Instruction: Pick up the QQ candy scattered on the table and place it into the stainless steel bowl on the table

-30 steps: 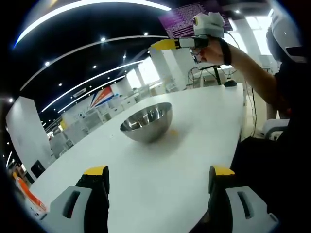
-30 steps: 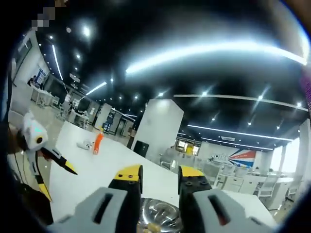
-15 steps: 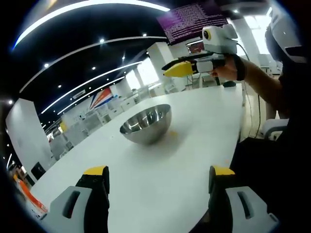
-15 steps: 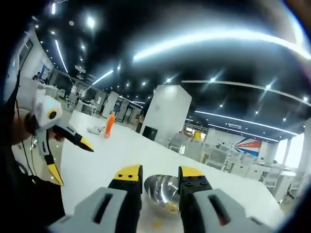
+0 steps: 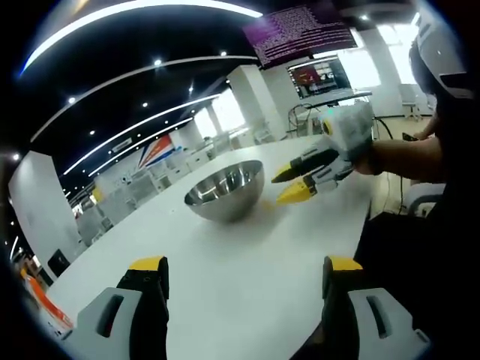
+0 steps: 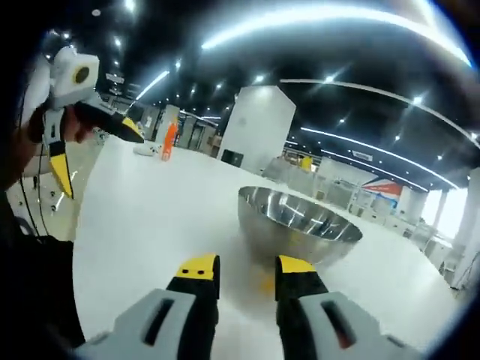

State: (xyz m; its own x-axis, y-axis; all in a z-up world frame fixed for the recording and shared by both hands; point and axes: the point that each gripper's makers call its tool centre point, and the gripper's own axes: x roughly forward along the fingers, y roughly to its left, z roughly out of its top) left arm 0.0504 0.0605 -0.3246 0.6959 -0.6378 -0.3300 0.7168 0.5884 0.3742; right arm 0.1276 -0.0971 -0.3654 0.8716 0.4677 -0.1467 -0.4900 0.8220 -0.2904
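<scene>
Right gripper [image 6: 247,268] low beside stainless steel bowl [image 6: 298,225], fingers narrow, aimed at QQ candy [image 6: 264,283] on bench [image 6: 150,210] (likely pickup). Left gripper [image 5: 240,270] wide, waiting.

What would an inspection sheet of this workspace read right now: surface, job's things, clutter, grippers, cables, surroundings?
Surface: white table, mostly bare.
Job's things: stainless steel bowl upright on the table; a small yellow candy lies on the table at its base, ahead of the right gripper's tips.
Clutter: orange bottle and a small white object at the table's far end.
Grippers: left gripper wide open, holding nothing; right gripper with jaws close together and a narrow gap, nothing seen between them, aimed down at the candy.
Cables: thin cables hang past the table's edge.
Surroundings: open office hall with ceiling light strips, a wall screen, desks behind.
</scene>
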